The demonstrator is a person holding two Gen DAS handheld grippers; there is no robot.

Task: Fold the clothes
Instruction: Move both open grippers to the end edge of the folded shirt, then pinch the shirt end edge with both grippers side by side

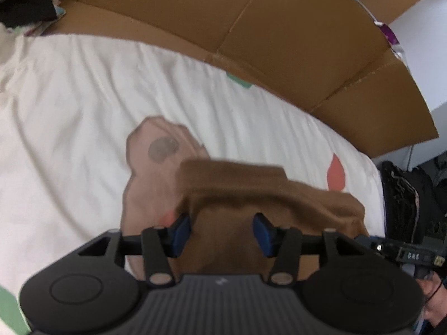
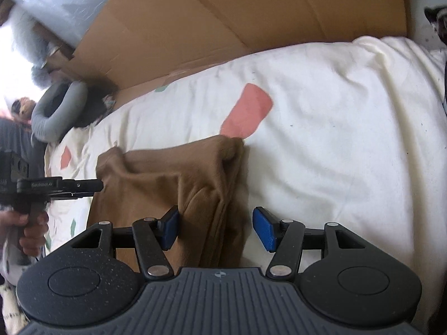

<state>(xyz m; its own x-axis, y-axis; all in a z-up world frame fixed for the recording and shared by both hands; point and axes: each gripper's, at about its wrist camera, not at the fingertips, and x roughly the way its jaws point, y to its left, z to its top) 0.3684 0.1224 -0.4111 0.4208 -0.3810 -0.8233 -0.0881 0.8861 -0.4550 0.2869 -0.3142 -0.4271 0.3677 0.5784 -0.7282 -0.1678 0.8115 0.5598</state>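
Two wrist cameras look down at a bed covered by a cream quilt [image 2: 321,128] with coral and green patches. A flattened cardboard sheet [image 1: 279,28] stands along the far side, at twelve o'clock in both views.

The task's thing, a brown garment [image 2: 173,189], lies partly folded on the quilt. In the right wrist view it fills the centre and stretches toward nine o'clock, with a thick stacked edge running from twelve to six o'clock. In the left wrist view the brown garment [image 1: 251,195] bunches just ahead of the fingers, and a pale pink cloth [image 1: 151,167] with a grey round mark lies under or beside it at ten o'clock; which one cannot be told.

The left gripper [image 1: 222,233] has its blue fingers apart, with brown cloth bulging between them but not pinched. The right gripper [image 2: 216,230] also has its fingers apart, straddling the garment's stacked edge without pressing it. A hand [image 2: 28,231] holds the left gripper at nine o'clock in the right wrist view.

Likely risks: with neither pair of fingers clamped, the fold could spring back or slump. A grab now might catch only the top layer, or snag the pink cloth too, dragging the stack crooked.
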